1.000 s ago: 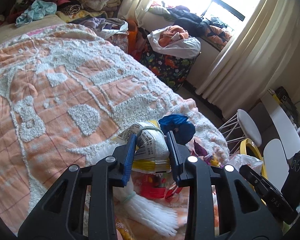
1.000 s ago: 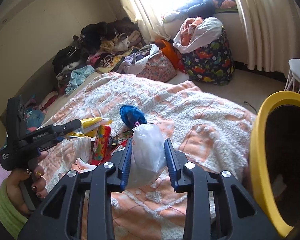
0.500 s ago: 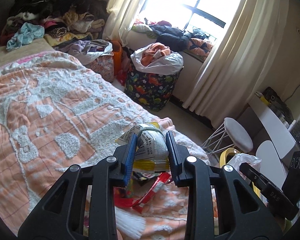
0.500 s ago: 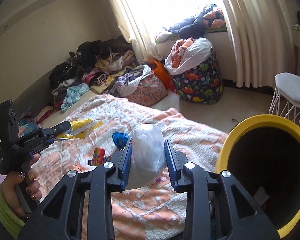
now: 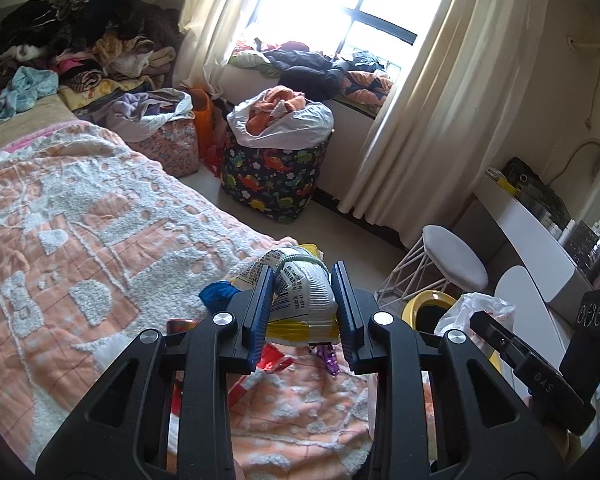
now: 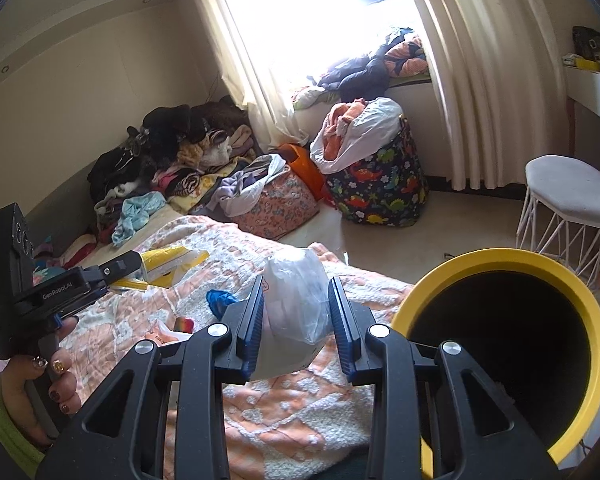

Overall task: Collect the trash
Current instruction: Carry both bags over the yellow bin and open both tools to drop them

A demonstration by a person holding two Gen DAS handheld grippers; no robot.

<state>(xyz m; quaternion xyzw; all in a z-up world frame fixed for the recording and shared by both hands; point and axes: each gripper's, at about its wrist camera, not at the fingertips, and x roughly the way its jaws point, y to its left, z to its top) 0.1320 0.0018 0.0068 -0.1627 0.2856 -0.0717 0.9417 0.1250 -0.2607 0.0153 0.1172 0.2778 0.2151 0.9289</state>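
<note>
Left gripper (image 5: pixel 302 300), nearest at 6 o'clock: jaws narrowed, clamped on one crumpled wrapper (image 5: pixel 300 292), white with black print and a yellow underside, held above the blanket (image 5: pixel 80 240). Right gripper (image 6: pixel 296 316), nearest at 6 o'clock in its own view: jaws narrowed, pinching one clear plastic bag (image 6: pixel 296 300), lifted off the blanket. One yellow-rimmed bin (image 6: pixel 512 256) just beside at 3 o'clock, mouth open and dark.

Below the grippers on the blanket: one blue crumpled scrap (image 5: pixel 218 294) at 9 o'clock of the wrapper, one striped can (image 6: pixel 183 324), red wrapper pieces (image 5: pixel 274 360), too tangled to count. One hand (image 6: pixel 40 384) at 8 o'clock of the right view, gripping the left tool.

Farther out: one white stool (image 6: pixel 572 188) at 2 o'clock, one dinosaur-print hamper (image 5: pixel 276 176) at 12 o'clock, one floral bag (image 5: pixel 172 148) at 11, two curtains (image 5: pixel 432 100) at the window.
</note>
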